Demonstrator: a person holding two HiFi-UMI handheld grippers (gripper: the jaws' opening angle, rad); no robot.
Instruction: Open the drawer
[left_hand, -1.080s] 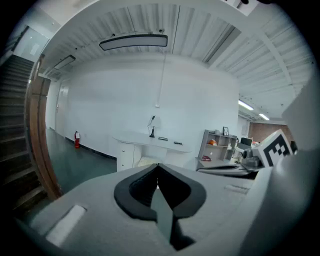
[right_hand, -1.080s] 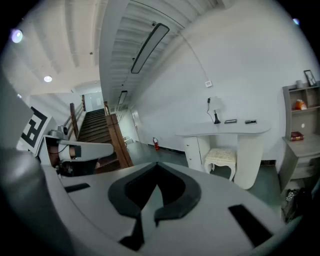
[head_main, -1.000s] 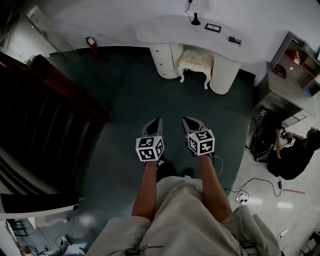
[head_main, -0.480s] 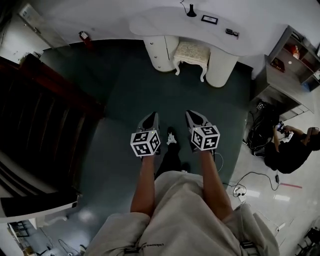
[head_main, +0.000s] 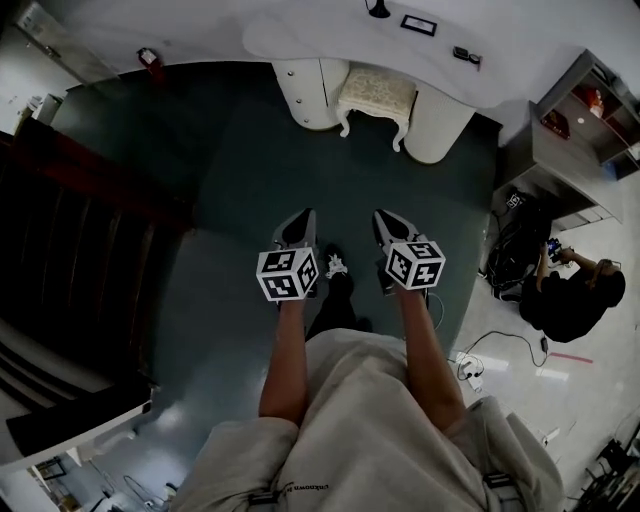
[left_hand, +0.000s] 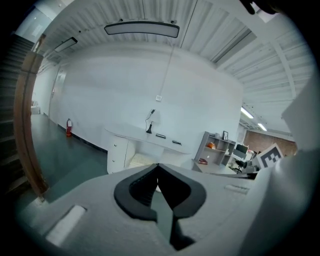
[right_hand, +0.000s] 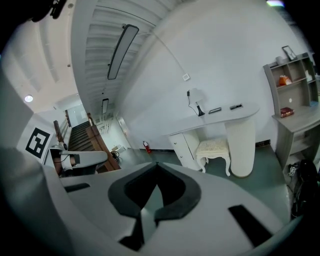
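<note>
A white vanity desk stands against the far wall, with a drawer cabinet under its left end. In the left gripper view the drawer cabinet is still far off, and so is the drawer cabinet in the right gripper view. My left gripper and right gripper are held side by side over the dark green floor, both pointing at the desk. Both are shut with nothing in them: the left gripper tips meet, as do the right gripper tips.
A cushioned stool sits under the desk beside a round white leg. A dark wooden staircase railing runs along the left. At the right are a grey shelf unit, a seated person and floor cables.
The desk has slid toward the top of the head view as the person walks toward it. Both grippers moved forward together and stayed shut.
</note>
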